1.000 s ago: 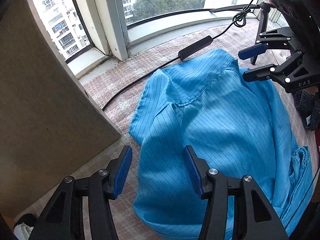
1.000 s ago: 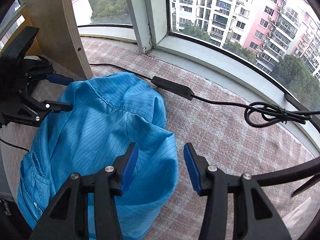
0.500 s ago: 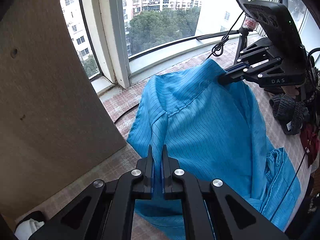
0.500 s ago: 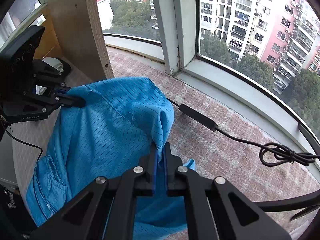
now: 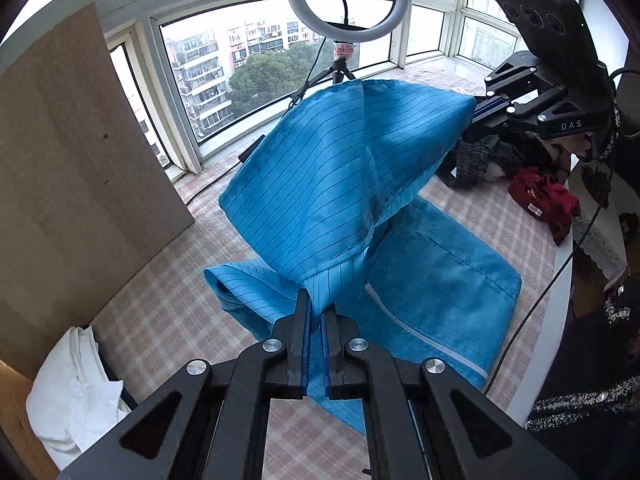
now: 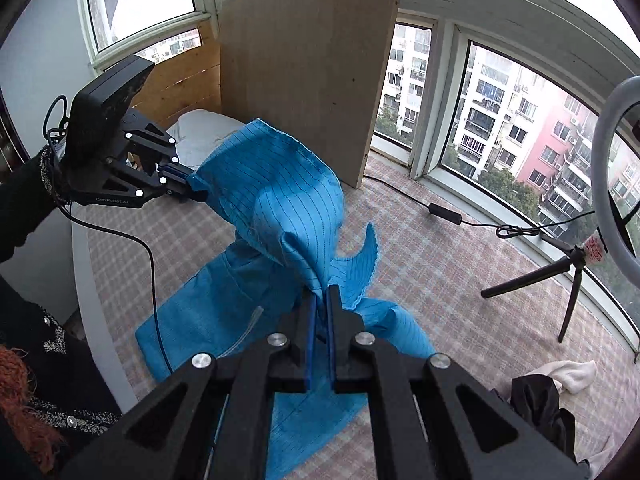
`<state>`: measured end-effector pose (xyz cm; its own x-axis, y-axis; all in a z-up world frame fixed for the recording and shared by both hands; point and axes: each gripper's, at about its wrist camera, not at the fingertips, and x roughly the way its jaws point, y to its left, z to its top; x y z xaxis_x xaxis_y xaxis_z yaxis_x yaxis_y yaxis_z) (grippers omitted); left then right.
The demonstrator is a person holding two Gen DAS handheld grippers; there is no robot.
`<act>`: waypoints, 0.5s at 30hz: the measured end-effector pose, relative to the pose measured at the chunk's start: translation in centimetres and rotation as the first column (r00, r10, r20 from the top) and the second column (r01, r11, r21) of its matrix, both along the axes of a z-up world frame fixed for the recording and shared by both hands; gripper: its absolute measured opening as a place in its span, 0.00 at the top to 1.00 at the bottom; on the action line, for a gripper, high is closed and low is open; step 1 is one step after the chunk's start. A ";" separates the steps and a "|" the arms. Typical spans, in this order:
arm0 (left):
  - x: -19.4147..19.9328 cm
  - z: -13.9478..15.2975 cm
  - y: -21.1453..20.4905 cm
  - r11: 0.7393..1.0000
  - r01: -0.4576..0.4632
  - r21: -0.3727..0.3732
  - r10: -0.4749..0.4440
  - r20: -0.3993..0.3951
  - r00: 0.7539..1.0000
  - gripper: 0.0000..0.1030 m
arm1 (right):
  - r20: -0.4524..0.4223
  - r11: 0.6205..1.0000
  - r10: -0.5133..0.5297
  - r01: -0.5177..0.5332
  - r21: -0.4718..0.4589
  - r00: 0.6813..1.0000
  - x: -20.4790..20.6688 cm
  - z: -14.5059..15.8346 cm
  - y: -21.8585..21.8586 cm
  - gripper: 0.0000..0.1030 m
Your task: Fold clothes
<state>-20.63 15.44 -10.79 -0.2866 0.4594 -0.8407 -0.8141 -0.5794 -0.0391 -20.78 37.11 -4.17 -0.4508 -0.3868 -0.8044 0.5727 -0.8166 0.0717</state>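
A blue pinstriped garment (image 5: 340,168) is lifted at its upper end, while its lower part with a white zip lies flat on the checked cloth surface (image 5: 160,320). My left gripper (image 5: 316,312) is shut on one corner of the garment. My right gripper (image 6: 320,304) is shut on the other corner of the same garment (image 6: 276,200). Between the two grips the fabric hangs in a slack fold. In the left wrist view the right gripper (image 5: 476,110) shows at the upper right, and in the right wrist view the left gripper (image 6: 192,184) shows at the left.
A tall wooden board (image 5: 72,152) leans at the left by the windows. A ring light on a tripod (image 5: 346,4) stands at the back, with a black cable (image 6: 444,212) across the cloth. White fabric (image 5: 72,392), a red garment (image 5: 544,200) and dark clothes (image 6: 540,404) lie at the edges.
Both grippers shut on the garment's corners about half a second ago, then rose and pulled back, lifting its upper end off the surface.
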 end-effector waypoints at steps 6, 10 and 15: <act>10.0 -9.7 -2.2 0.990 0.038 -0.135 0.005 0.307 0.952 0.90 | 0.362 0.998 -0.022 -0.001 0.064 0.932 9.7 -12.7 -0.8 0.95; 10.1 -8.4 -3.3 0.990 -0.028 -0.142 0.065 0.264 0.962 0.90 | 0.380 0.995 -0.047 0.011 0.095 0.924 12.8 -12.2 0.2 0.94; 6.9 -4.4 -2.8 0.986 -0.155 -0.060 0.161 0.105 0.981 0.57 | 0.146 0.976 -0.218 0.216 0.030 0.965 9.4 -6.6 1.3 0.27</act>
<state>-13.74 12.61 -15.19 -0.2570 0.3710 -0.8924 -0.7046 -0.7040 -0.0897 -11.37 38.44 -10.73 -0.3988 -0.2809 -0.8729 0.3655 -0.9217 0.1296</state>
